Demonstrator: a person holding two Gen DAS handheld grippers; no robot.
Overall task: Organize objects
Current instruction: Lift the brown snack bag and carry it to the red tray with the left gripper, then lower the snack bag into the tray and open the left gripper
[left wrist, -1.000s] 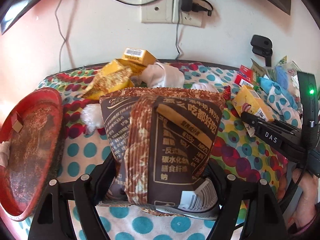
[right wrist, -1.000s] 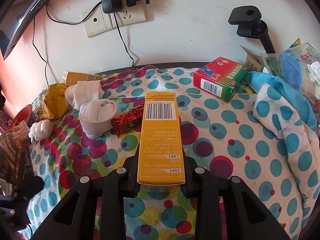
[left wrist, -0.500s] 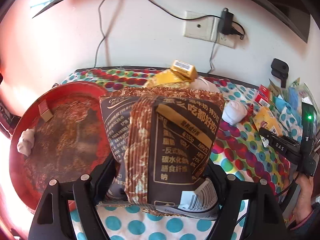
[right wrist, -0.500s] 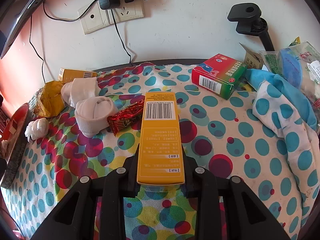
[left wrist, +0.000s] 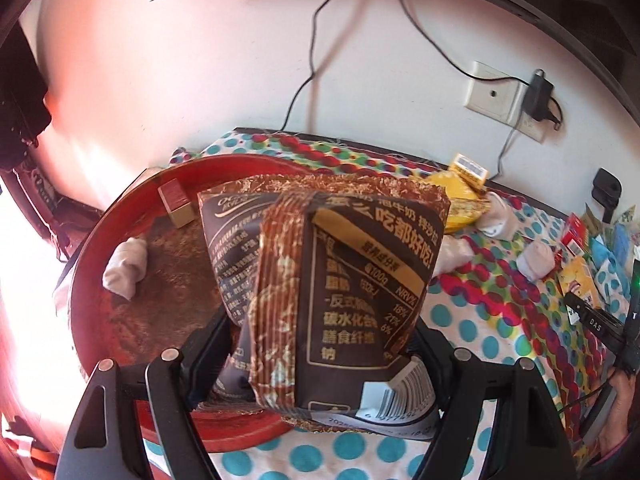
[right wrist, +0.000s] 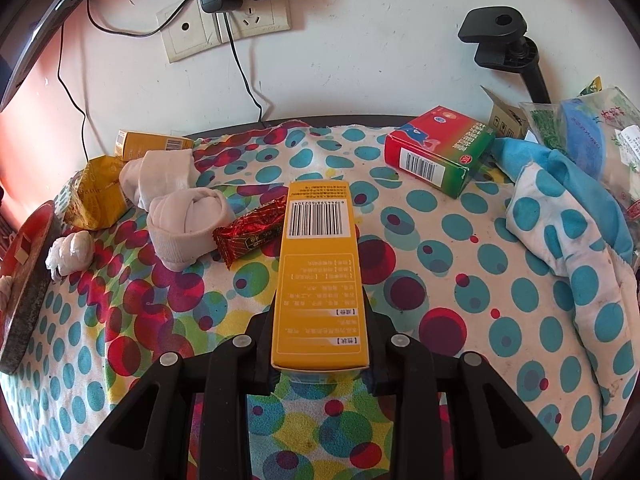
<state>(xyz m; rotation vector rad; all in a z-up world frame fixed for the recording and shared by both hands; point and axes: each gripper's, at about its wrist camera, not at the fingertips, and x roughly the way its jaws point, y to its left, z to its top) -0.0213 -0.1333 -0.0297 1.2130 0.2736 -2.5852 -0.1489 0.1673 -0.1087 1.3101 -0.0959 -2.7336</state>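
My left gripper (left wrist: 320,344) is shut on a brown snack bag (left wrist: 336,288) and holds it over the right part of a round red tray (left wrist: 96,280). The tray holds a rolled white sock (left wrist: 126,268) and a small red-and-tan box (left wrist: 176,208). My right gripper (right wrist: 318,344) is shut on a long yellow box (right wrist: 318,276) with a barcode, held just above the dotted tablecloth (right wrist: 460,288). In the right wrist view the tray (right wrist: 28,276) shows edge-on at far left.
On the cloth lie rolled socks (right wrist: 188,220), a red candy wrapper (right wrist: 252,228), a yellow bag (right wrist: 94,196), a small yellow box (right wrist: 152,146) and a red-green box (right wrist: 436,152). A bunched cloth (right wrist: 568,216) and packets fill the right. Wall sockets (right wrist: 224,20) and cables hang behind.
My left gripper has swung left with the snack bag, from over the cloth to over the red tray. My right gripper with the yellow box has barely moved.
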